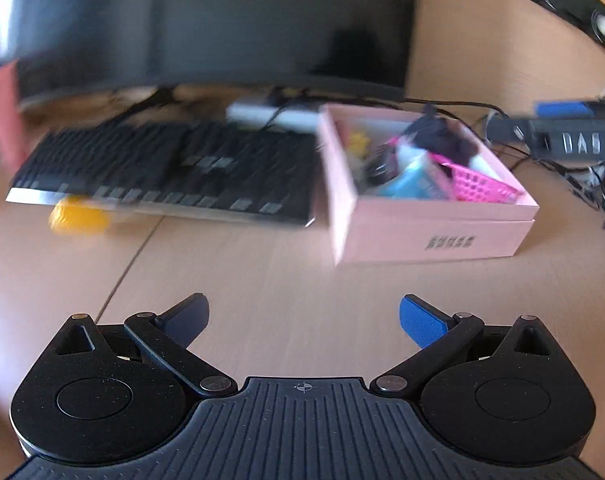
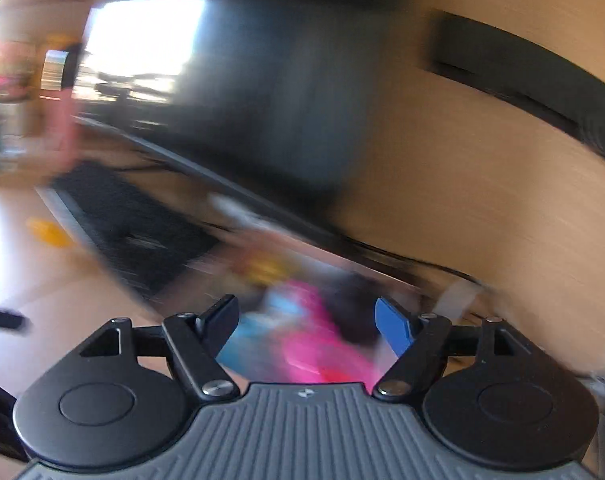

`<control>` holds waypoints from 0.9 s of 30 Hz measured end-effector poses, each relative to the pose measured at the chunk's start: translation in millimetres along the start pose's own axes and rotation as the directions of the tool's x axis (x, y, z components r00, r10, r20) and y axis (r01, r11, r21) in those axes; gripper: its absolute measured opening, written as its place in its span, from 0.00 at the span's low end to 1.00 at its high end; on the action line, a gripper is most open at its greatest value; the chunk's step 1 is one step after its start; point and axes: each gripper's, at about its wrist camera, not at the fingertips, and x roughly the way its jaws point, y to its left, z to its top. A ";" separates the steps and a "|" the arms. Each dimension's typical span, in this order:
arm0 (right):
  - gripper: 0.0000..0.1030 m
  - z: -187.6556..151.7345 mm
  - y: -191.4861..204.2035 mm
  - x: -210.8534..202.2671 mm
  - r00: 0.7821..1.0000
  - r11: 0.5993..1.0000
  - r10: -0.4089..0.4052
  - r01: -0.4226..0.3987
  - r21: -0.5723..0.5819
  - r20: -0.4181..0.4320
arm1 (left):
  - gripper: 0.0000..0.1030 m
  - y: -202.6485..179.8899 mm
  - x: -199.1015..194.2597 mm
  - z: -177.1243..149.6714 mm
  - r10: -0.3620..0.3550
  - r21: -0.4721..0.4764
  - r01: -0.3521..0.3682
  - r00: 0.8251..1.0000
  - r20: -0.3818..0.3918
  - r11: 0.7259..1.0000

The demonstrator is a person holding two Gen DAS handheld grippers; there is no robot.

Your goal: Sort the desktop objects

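Observation:
A pink box point(image 1: 430, 236) stands on the wooden desk right of centre in the left wrist view, holding a pink mesh basket point(image 1: 478, 184), a light blue packet point(image 1: 412, 184), something black and a small yellow thing. A yellow object point(image 1: 76, 216) lies at the keyboard's front left corner. My left gripper point(image 1: 304, 320) hovers open over bare desk in front of the box, nothing between its fingers. The right wrist view is badly blurred: my right gripper point(image 2: 306, 320) stands open above the box's pink point(image 2: 314, 340) and blue contents, with nothing clearly gripped.
A black keyboard point(image 1: 174, 168) lies left of the box, under a dark monitor point(image 1: 206, 20). Cables and a black power strip point(image 1: 562, 140) sit at the far right. A pink upright item point(image 1: 0, 116) stands at the far left. The other gripper's tip shows at the right edge.

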 end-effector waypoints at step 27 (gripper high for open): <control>0.77 -42.0 -28.6 73.1 0.949 0.971 -0.239 0.239 -0.024 -0.207 | 1.00 -10.8 87.7 50.0 0.028 0.222 -0.028 1.000 0.001 0.975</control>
